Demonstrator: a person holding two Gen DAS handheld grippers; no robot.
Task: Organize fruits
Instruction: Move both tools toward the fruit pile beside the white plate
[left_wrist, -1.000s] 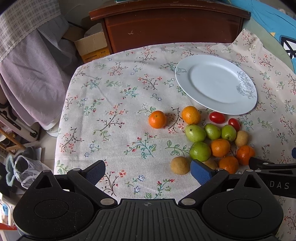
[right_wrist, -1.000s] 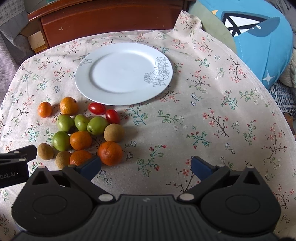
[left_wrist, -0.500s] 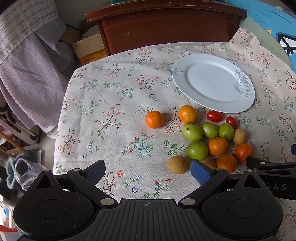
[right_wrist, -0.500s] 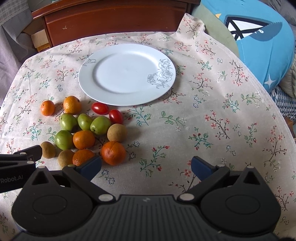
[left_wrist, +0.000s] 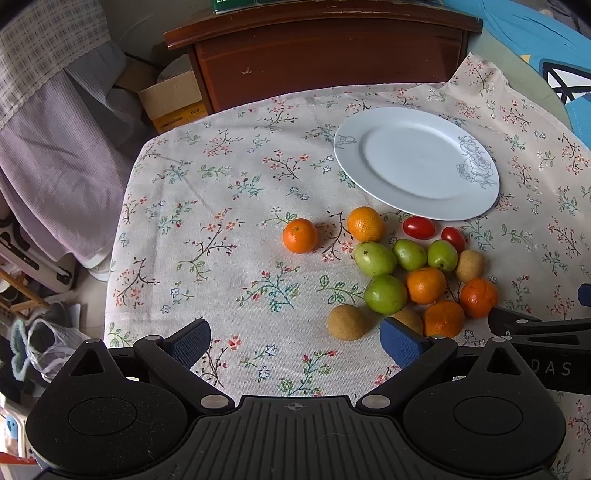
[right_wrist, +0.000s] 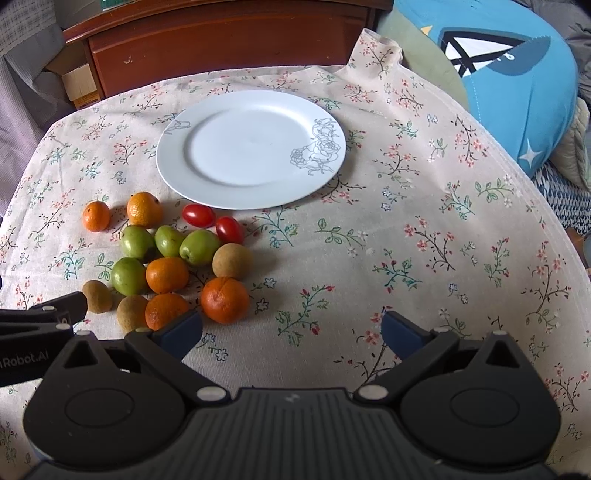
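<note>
Left wrist view first: a table draped in a floral tablecloth (left_wrist: 229, 206) fills most of it, backed at twelve o'clock by a dark wooden cabinet (left_wrist: 325, 62). Off to ten o'clock sits a cardboard box (left_wrist: 173, 99) on the floor.

On the cloth, the white plate (left_wrist: 417, 162) with a rose outline lies at one o'clock, bare of fruit. Just below it, at about three o'clock, the fruit is bunched together: green jujubes (left_wrist: 386, 293), tangerines (left_wrist: 426, 285), brown longans (left_wrist: 346, 322) and two cherry tomatoes (left_wrist: 418, 226) nearest the plate's rim. One small tangerine (left_wrist: 300, 235) sits a little apart at the cluster's nine o'clock side.

Both tools hang above the cloth with nothing in them. The left gripper (left_wrist: 295, 341) has its blue pads spread wide, and the right gripper (right_wrist: 291, 332) is likewise spread, its left pad just beside the nearest tangerine (right_wrist: 224, 300).
</note>
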